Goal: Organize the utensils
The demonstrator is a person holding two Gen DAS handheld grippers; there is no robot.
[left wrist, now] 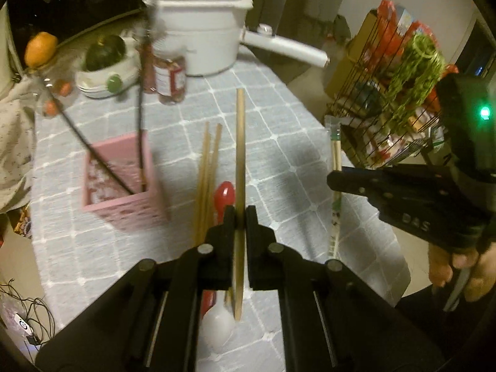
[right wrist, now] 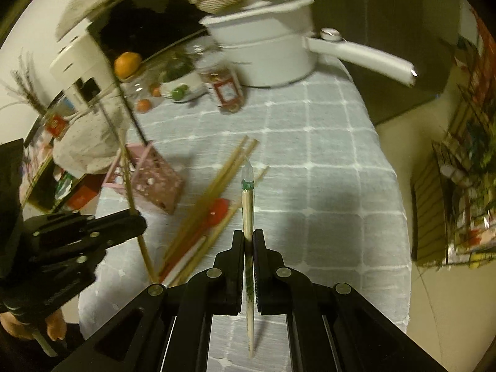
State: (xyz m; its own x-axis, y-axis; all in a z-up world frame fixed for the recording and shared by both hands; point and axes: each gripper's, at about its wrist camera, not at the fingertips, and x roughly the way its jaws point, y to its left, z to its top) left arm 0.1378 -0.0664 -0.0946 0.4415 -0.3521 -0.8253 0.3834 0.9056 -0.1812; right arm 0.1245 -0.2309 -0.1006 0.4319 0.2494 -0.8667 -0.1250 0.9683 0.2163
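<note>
My left gripper [left wrist: 240, 214] is shut on a bare wooden chopstick [left wrist: 240, 142] and holds it above the table. My right gripper [right wrist: 248, 237] is shut on a wrapped pair of chopsticks [right wrist: 247, 198] in a clear sleeve; it also shows in the left wrist view [left wrist: 336, 161]. A pink square utensil holder [left wrist: 119, 179] stands left of centre with two dark sticks in it. Several loose wooden chopsticks [left wrist: 206, 173], a red spoon [left wrist: 223, 197] and a white spoon [left wrist: 217, 325] lie on the cloth between the grippers.
A grey checked tablecloth [left wrist: 279, 130] covers the table. At the back stand a white pot with a long handle [left wrist: 198, 43], a jar [left wrist: 170, 80], a white bowl [left wrist: 105, 77] and an orange [left wrist: 40, 48]. A wire rack of goods [left wrist: 400, 93] stands beyond the right edge.
</note>
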